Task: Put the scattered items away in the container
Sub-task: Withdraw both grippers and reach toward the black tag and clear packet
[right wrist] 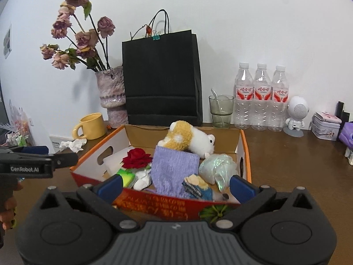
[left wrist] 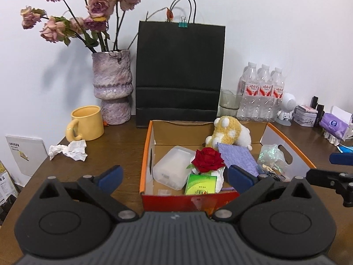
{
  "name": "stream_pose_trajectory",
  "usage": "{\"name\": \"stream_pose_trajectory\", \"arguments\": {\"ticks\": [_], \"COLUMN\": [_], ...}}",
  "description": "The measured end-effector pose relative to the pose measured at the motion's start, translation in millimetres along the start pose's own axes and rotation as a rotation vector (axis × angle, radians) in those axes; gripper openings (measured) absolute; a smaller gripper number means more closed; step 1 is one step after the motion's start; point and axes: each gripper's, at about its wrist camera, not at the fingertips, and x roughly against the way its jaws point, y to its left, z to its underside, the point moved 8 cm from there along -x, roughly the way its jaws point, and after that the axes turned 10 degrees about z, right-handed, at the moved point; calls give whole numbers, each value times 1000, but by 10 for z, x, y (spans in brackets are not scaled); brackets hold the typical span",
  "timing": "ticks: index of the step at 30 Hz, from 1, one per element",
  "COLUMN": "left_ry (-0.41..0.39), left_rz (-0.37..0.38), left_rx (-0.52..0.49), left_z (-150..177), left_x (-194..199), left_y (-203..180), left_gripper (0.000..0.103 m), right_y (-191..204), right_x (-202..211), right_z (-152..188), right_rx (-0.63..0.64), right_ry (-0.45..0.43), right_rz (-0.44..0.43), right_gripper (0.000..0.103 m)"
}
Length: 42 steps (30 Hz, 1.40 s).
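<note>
Both the left claw [left wrist: 174, 176] and the right claw [right wrist: 175, 184] hang spread and empty just in front of the cardboard box [left wrist: 145, 154], probably because most of the clutter already lies inside it: plush toy [left wrist: 229, 132], red rose [left wrist: 207, 160], purple cloth [left wrist: 237, 156]. A crumpled tissue [left wrist: 68, 150] lies left of the box on the brown worktop [left wrist: 114, 145], likely the next pick. Behind the box, a black paper bag [left wrist: 179, 72] leans on a white wall.

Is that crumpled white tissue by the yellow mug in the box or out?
Out. The crumpled tissue lies on the table, left of the box, beside the yellow mug.
</note>
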Motion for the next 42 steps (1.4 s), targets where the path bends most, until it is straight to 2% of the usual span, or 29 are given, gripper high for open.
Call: {"name": "stream_pose_trajectory", "arguments": {"ticks": [4,16,25,31,37,42], "left_ry": [-10,89,131,155,170,173], "left_rz": [12,24,36,41,53,62], "left_rx": [30,55,57,43,12,-32], "left_z": [138,712,909,977,945,895], "left_x": [137,250,216,151,-14,-252], "left_y": [14,48,5,-58,-130,-240], "left_gripper": [103,103,103,103,103,102], "right_y": [-5,-124,-147,-138,-204,-122], "right_x": [97,140,109,81,-37,-181], "right_z": [185,766,1046,1091,1048,1013], "right_rx": [6,6,8,12,-24,30], "right_ry": [19,129,190,187,189,188], "right_rz": [13,70,90,87,79,68], "right_gripper": [103,103,103,103,92,81]}}
